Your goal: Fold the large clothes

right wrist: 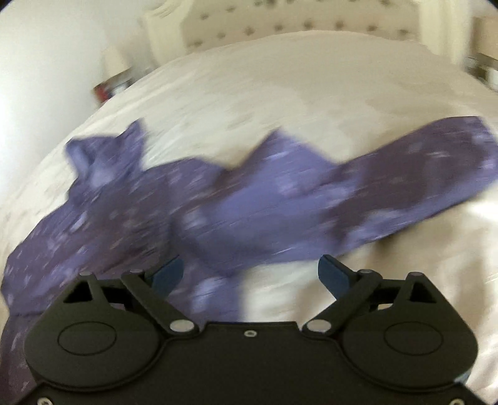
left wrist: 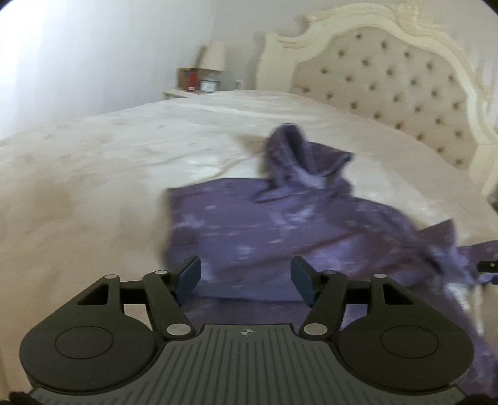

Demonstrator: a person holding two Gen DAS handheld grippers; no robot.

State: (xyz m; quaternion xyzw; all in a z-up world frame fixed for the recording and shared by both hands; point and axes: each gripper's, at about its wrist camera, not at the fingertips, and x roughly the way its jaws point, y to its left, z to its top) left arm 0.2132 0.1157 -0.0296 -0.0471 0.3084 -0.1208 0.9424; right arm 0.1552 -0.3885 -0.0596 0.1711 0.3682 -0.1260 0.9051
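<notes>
your left hand-held gripper (left wrist: 246, 282) stood with its blue pads (left wrist: 190, 275) apart and nothing between them, poised above the near edge of the purple star-printed hooded garment (left wrist: 249, 230). the garment lay on the cream bedspread of the bed (left wrist: 93, 174), its body spread fairly flat in the left wrist view and its hood (left wrist: 298, 162) bunched up toward the tufted cream headboard (left wrist: 389, 84). a small part of another black device (left wrist: 488, 265) showed at the right edge of that view, beside the cloth. a bedside table (left wrist: 176, 92) with a lamp (left wrist: 214, 56) and a brown box (left wrist: 188, 78) stood in the far corner.

your right hand-held gripper (right wrist: 252, 275) was spread wide, its blue pads (right wrist: 334, 274) clear of any fabric. in the right wrist view the garment (right wrist: 233, 212) ran across the bed (right wrist: 311, 93) from lower left to upper right, rumpled in the middle, with one long sleeve (right wrist: 435, 152) stretched out to the right and the hood (right wrist: 99, 159) at the left. a fold of cloth lay just ahead of the left pad; whether it touched cannot be told, as that view was blurred. the headboard (right wrist: 295, 28) closed the far side.
</notes>
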